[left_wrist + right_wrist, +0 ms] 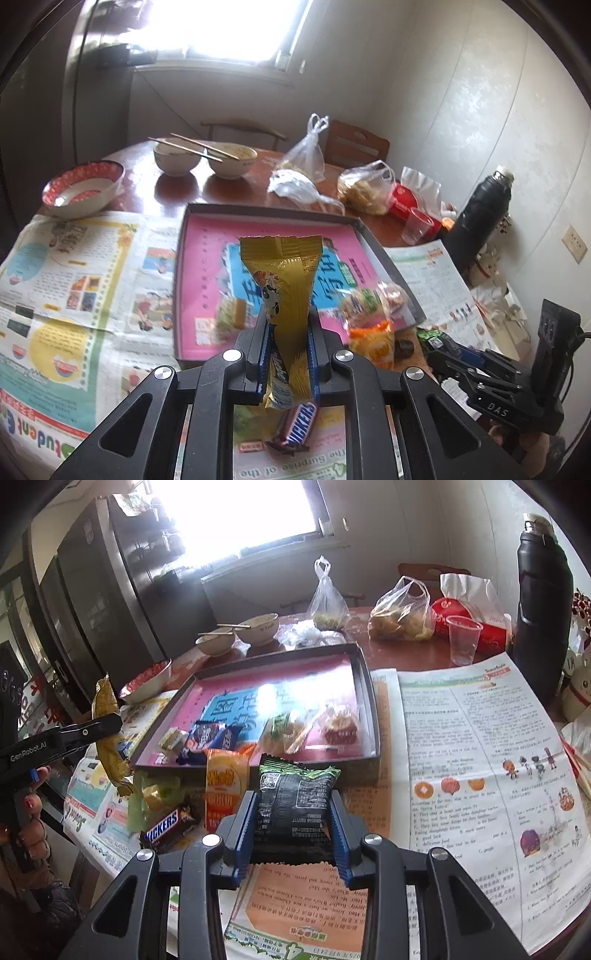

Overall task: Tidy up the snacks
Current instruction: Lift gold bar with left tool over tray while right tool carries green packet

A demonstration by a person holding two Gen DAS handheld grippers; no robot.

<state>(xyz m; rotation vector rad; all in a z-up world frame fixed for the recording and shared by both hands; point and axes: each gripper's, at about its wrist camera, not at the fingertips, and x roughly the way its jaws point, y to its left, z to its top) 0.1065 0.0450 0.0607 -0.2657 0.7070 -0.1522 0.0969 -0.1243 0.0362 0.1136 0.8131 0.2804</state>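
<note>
Left tongs (288, 332): pinching gold snack packet (286, 280), raised before tray (192, 280). Right tongs (293, 812): pinching black-green packet (295, 797), just before tray.

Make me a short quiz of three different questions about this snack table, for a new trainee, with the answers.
1. True or false: the left gripper is shut on a gold packet.
2. What does the right gripper hold? A) the Snickers bar B) a black and green packet C) the plastic cup
3. Fill in: the Snickers bar lies on the ____, outside the tray.

Key: 1 true; 2 B; 3 newspaper.
</note>
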